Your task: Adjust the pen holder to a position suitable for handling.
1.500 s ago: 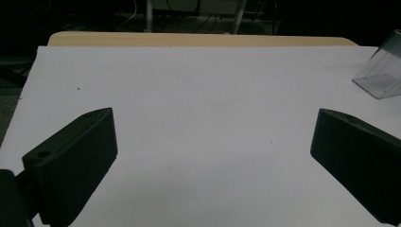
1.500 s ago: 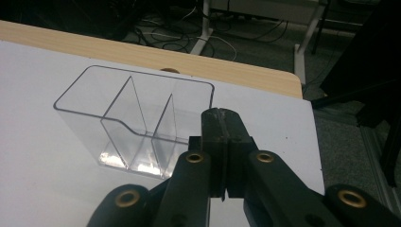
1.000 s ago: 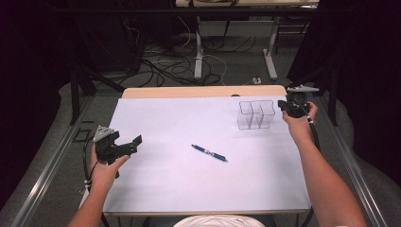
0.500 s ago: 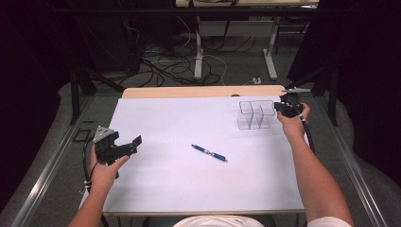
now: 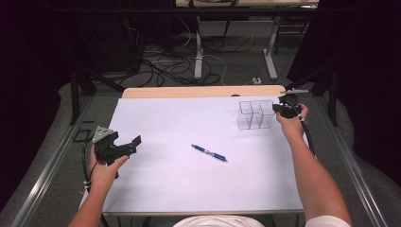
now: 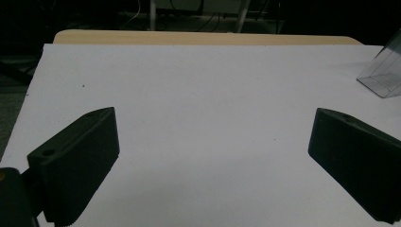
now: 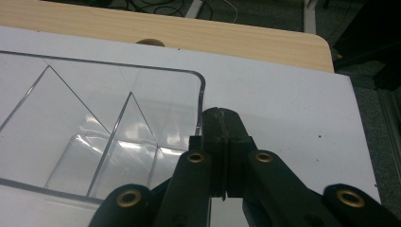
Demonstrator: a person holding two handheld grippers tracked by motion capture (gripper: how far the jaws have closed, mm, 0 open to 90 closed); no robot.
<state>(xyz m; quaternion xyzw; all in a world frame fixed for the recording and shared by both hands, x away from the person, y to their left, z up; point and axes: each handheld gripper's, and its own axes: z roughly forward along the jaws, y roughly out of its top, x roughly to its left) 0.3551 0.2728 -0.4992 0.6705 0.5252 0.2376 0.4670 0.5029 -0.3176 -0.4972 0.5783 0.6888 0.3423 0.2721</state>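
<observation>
Clear divided organiser [image 5: 254, 114] stands upright at the worktop's [image 5: 189, 189] far right, long axis running left-right. Right hand-held gripper [image 7: 218, 124] clenched at its right wall, seemingly pinching the rim. Likely repositioning it; next needs a steady drag. Blue pen [image 5: 209, 153] lies mid-sheet, diagonal. Left hand-held gripper [image 5: 124, 147] released, idle near left.
</observation>
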